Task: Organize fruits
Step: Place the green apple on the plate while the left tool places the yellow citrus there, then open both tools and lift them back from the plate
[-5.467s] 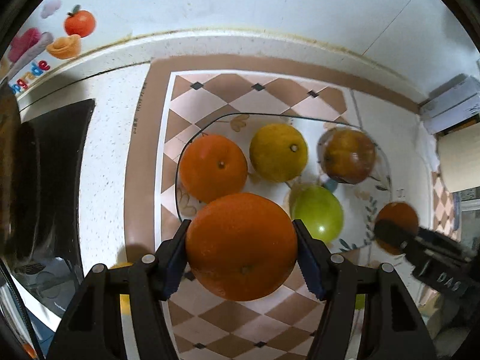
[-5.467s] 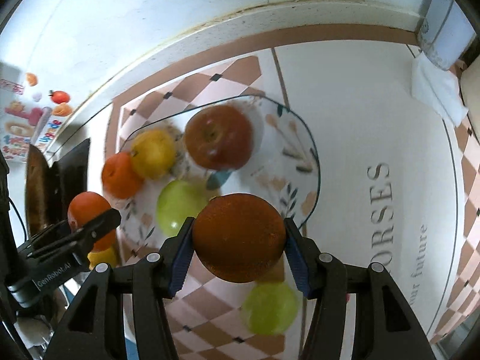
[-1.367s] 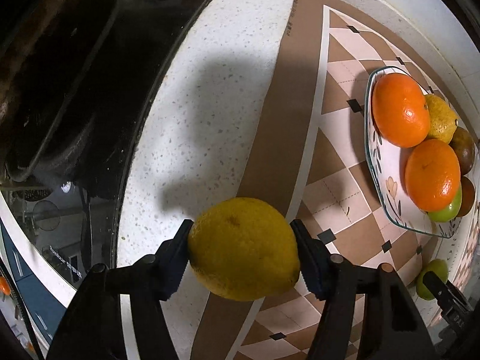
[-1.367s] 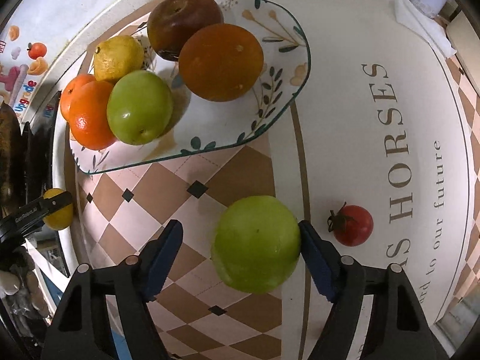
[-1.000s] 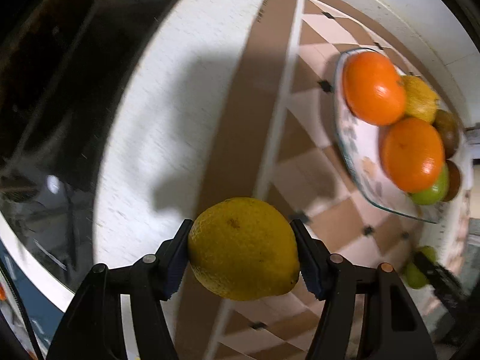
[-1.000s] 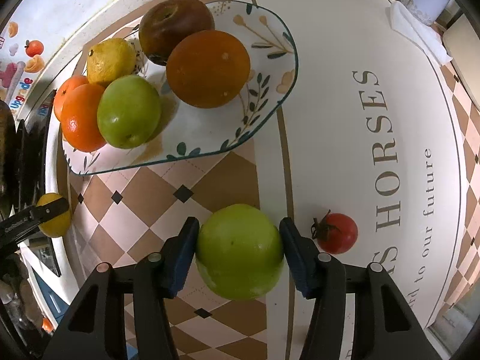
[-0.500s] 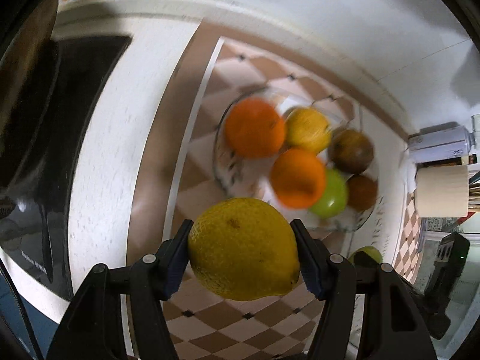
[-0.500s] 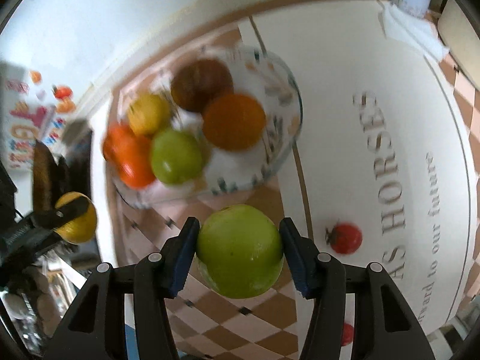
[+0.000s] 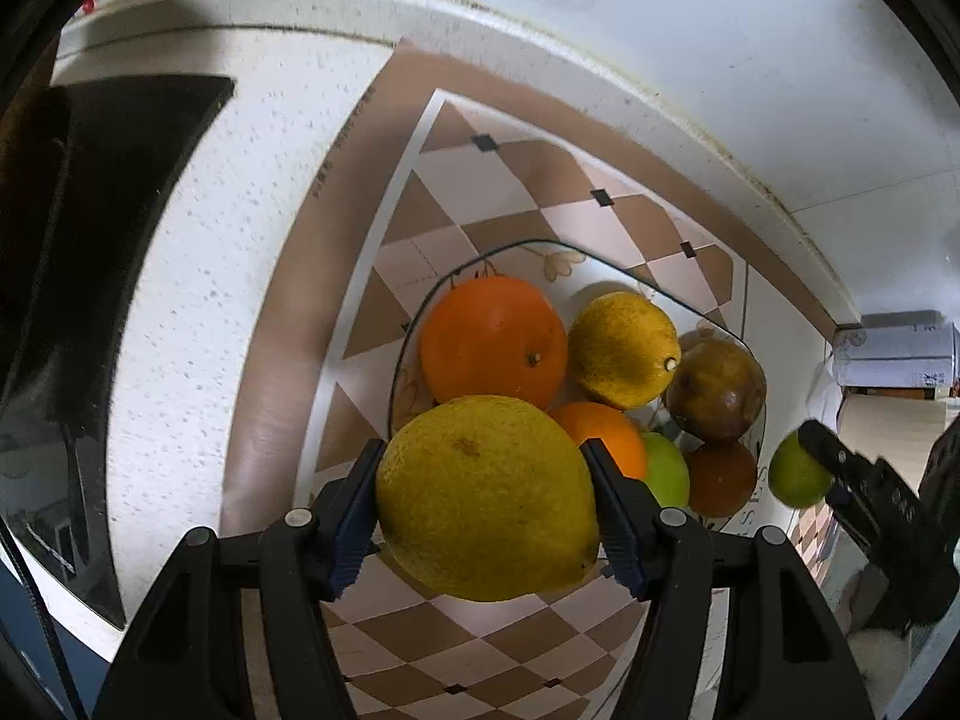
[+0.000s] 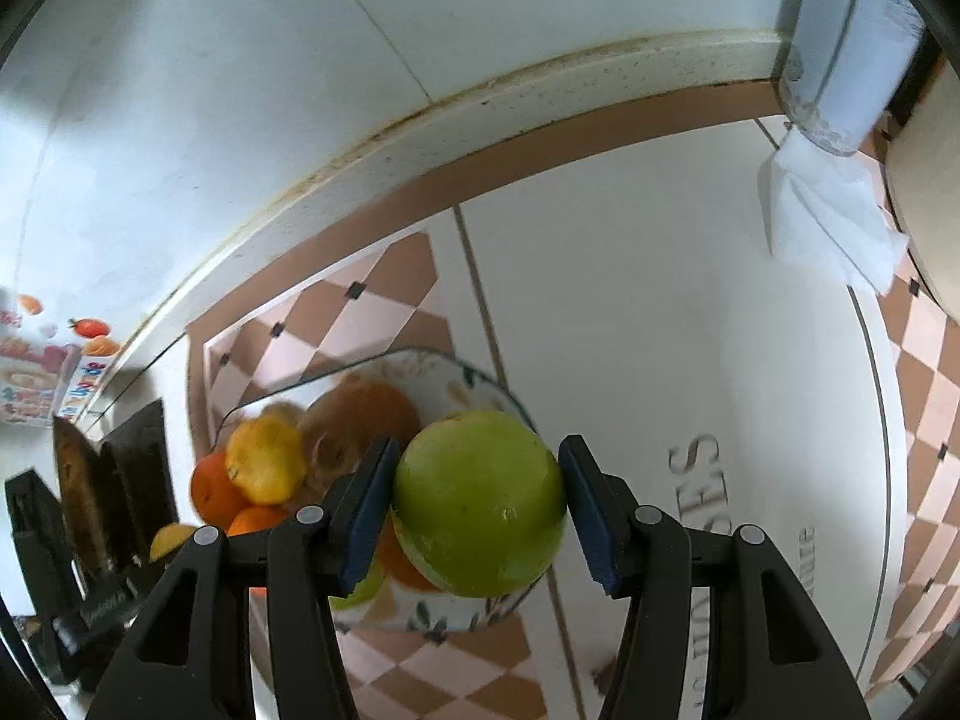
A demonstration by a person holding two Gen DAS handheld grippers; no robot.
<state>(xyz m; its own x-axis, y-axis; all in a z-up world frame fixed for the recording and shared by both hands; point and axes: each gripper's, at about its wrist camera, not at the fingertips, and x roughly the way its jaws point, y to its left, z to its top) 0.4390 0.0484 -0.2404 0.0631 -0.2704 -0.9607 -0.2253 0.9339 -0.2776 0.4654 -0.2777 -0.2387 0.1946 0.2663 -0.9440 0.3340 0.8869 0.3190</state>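
Carrying both fruits toward the plate now: left gripper jaws clamp a lemon, right gripper jaws squeeze a green apple. Next up, finding free spots among the piled fruit.

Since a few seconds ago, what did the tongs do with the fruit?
Both tongs let go of their oranges onto the plate, then took hold of new fruit from the counter: the left tongs a lemon, the right tongs a green apple. Both are now lifted back toward the plate. The plate and its other fruit stayed put.
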